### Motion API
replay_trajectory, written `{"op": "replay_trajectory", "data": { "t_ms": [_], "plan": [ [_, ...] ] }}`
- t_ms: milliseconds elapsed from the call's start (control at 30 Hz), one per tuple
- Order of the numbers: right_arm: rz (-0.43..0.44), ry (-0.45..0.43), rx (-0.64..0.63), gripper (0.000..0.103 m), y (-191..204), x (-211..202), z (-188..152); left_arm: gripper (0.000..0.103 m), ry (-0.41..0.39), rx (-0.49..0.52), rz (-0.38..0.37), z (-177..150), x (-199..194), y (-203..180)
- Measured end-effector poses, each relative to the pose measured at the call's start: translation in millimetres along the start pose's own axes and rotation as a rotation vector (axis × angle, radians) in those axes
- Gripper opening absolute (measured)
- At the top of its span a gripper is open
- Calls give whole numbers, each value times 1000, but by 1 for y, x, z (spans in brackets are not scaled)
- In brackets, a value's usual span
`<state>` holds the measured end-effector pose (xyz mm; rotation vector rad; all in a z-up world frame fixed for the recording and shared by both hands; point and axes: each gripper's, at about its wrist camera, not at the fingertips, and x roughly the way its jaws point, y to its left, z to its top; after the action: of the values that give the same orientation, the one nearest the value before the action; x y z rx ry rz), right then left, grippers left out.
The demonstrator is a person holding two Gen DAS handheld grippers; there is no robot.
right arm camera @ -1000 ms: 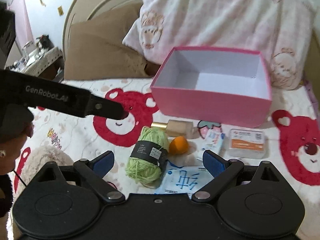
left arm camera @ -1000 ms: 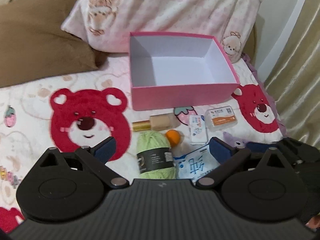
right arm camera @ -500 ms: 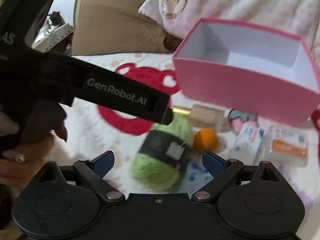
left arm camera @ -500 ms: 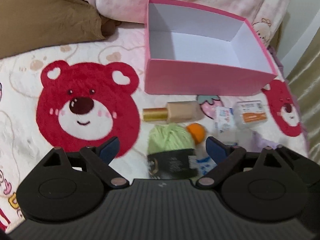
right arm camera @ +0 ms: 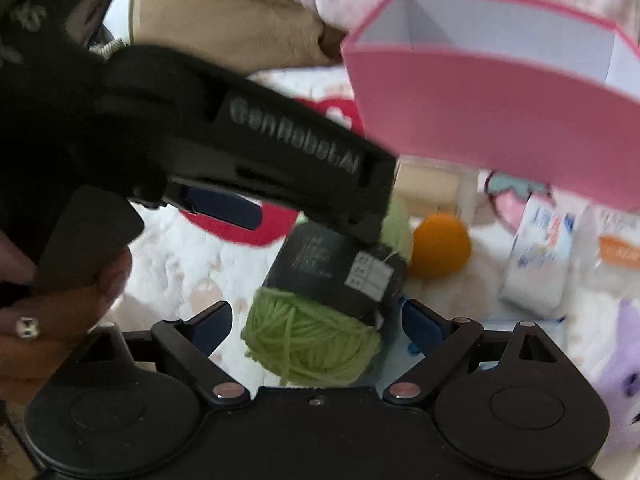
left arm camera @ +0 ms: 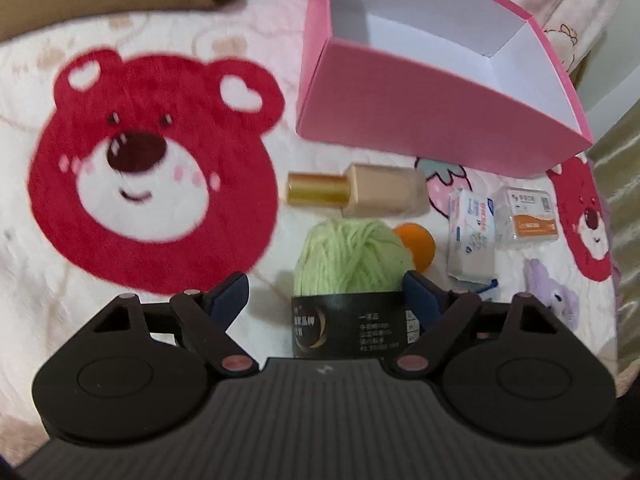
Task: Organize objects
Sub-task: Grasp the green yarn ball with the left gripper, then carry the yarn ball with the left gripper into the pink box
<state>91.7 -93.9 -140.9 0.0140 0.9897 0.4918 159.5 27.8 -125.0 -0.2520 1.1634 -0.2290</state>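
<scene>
While its jaws had just been closing, the left gripper (left arm camera: 325, 295) bracketed the green yarn ball with a black paper band (left arm camera: 348, 280), not yet clamped.
The right gripper (right arm camera: 316, 322) stood wide over the same yarn; just beyond lay a small orange ball (left arm camera: 418, 246), farther off an open pink cardboard box (left arm camera: 432, 116).

Fuzzy yarn skein (left arm camera: 352, 256) (glossy paper band)
</scene>
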Motion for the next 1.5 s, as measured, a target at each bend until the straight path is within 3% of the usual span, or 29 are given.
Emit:
{"op": "replay_trajectory", "data": {
  "t_ms": [67,200,300,567,800,1167,1367,1500],
  "plan": [
    [-36,-4,-11,90,1,5,-2,82,19,-27,-32,-1,1,2],
    [-55,-13,-27,77,4,2,-1,58,31,-51,-111,-3,2,1],
    [-69,-25,-49,71,8,-4,-3,55,18,-40,-128,-6,-2,-2],
    [-88,-80,-79,67,18,-28,1,54,-53,-39,-175,-13,-29,-6],
    [-98,-152,-96,68,19,-79,17,54,-137,41,-207,-2,-81,-38],
    [-132,-277,-156,68,-14,-152,82,54,-239,194,-219,66,-139,-119],
    [-186,-322,-176,68,-27,-163,110,55,-259,207,-230,101,-142,-146],
    [-182,-305,-199,69,-65,-166,133,55,-239,168,-257,130,-124,-155]
  ]
}}
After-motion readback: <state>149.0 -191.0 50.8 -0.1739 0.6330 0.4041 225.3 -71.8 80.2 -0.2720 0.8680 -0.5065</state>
